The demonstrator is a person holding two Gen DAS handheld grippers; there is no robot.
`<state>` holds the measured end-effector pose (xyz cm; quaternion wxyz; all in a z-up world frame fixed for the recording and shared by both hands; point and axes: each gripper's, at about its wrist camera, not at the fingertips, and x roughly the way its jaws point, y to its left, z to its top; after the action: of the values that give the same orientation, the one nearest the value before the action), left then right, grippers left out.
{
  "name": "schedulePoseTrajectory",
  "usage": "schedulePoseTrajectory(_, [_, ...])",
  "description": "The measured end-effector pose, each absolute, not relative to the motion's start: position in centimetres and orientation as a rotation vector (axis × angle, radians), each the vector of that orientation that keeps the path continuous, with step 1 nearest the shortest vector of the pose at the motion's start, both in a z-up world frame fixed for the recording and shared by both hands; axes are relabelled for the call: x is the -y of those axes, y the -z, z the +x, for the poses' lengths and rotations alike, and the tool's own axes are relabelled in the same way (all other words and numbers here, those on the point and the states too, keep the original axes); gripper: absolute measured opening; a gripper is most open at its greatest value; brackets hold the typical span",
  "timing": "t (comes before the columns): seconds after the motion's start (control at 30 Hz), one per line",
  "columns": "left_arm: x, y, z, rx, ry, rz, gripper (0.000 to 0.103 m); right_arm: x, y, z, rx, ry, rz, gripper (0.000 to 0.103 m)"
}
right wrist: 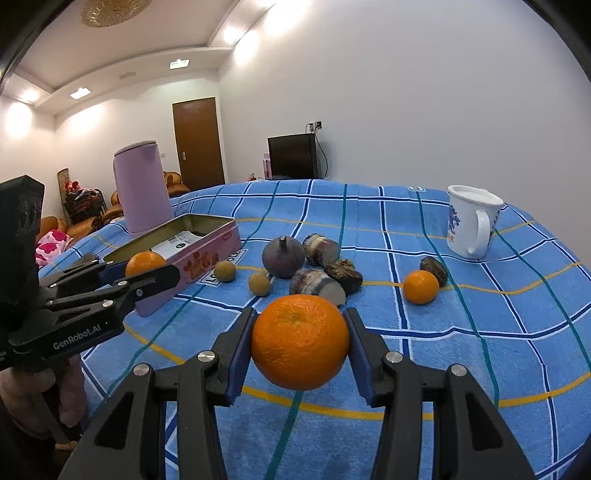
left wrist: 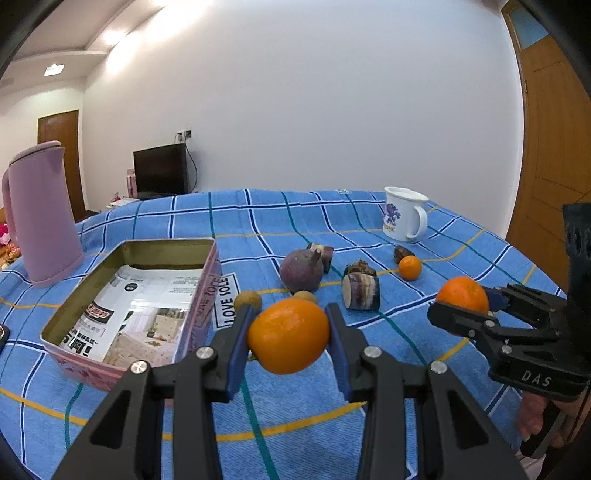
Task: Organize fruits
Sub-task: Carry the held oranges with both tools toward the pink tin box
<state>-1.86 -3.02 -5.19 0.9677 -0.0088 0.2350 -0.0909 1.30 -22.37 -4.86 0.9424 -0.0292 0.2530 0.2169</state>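
"DAS" marks the right claw (left wrist: 461,306), "GenRobot.AI" the left claw (right wrist: 144,271), "LOVE" the tin's lid (left wrist: 227,299)

Pink kettle (left wrist: 40,218) stands far left on blue checked tablecloth (left wrist: 295,406); white printed mug (left wrist: 404,214) far right (handle facing right); dark TV (left wrist: 160,170) behind.

Plain white walls (right wrist: 406,92), stepped ceiling (right wrist: 110,48) w/ recessed lights (right wrist: 80,93) lit – bright glare along the cornice. Brown wooden door (right wrist: 199,140) at far end, another door (left wrist: 550,140) at right edge. Dark TV (right wrist: 293,157) on low stand against wall, cable running up to outlet (right wrist: 317,125). Sofa (right wrist: 110,212) w/ orange cushions far left – partly hidden. Woven ceiling lamp (right wrist: 114,11) overhead.
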Motion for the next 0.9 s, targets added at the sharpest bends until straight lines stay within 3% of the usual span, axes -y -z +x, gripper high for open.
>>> schedulePoseTrajectory(0.9, [4.2, 3.4, -3.7, -0.347, 0.158, 0.043, 0.041, 22.6, 3.4, 0.4, -0.433, -0.452, -0.04, 0.049])
